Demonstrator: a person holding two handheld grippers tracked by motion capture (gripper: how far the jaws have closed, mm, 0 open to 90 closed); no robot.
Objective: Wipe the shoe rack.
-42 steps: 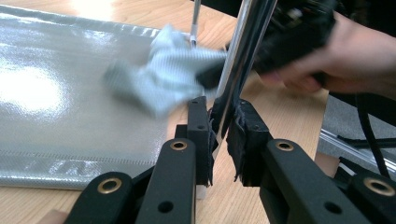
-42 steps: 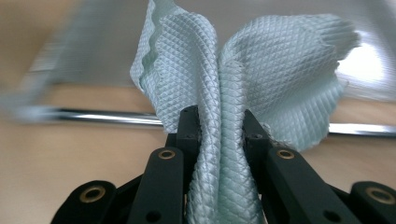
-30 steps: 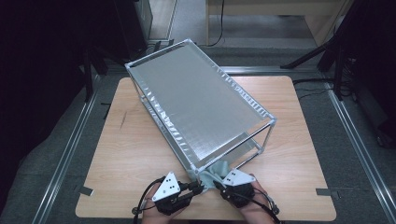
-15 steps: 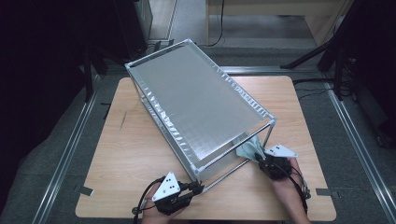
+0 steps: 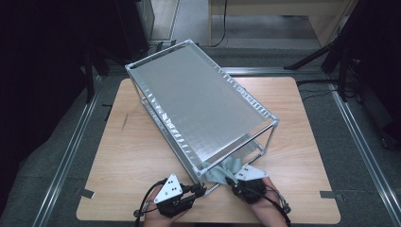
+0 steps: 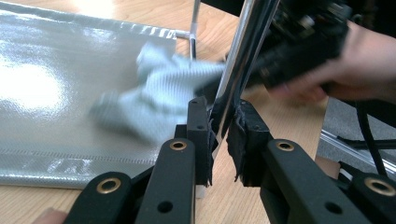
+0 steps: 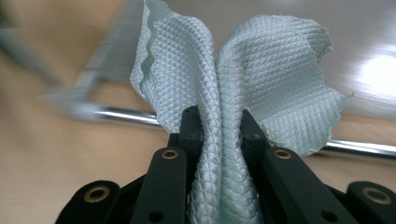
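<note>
The cloth (image 7: pixel 243 93) is pale mint green with a fine diamond-quilted weave and wavy, slightly frayed edges; it bunches into two upright folds where the right hand-held gripper (image 7: pixel 219 126) has it clenched between its black pads. In the high view the cloth (image 5: pixel 222 169) lies at the near open end of the metal rack (image 5: pixel 198 101), touching the lower shelf just beside the rack's near corner post. The left hand-held gripper (image 6: pixel 219 123) is clamped on that chrome corner post (image 6: pixel 243 56), its worn pads pressing the tube from both sides.

The rack sits diagonally across the wooden table (image 5: pixel 132 151), its silvery top shelf flat and bare, with rippled side rails. Its far corner reaches past the table's back edge. Open tabletop lies to the left of the rack and to its right, and a narrow strip runs along the near edge, where both hands rest close together.
</note>
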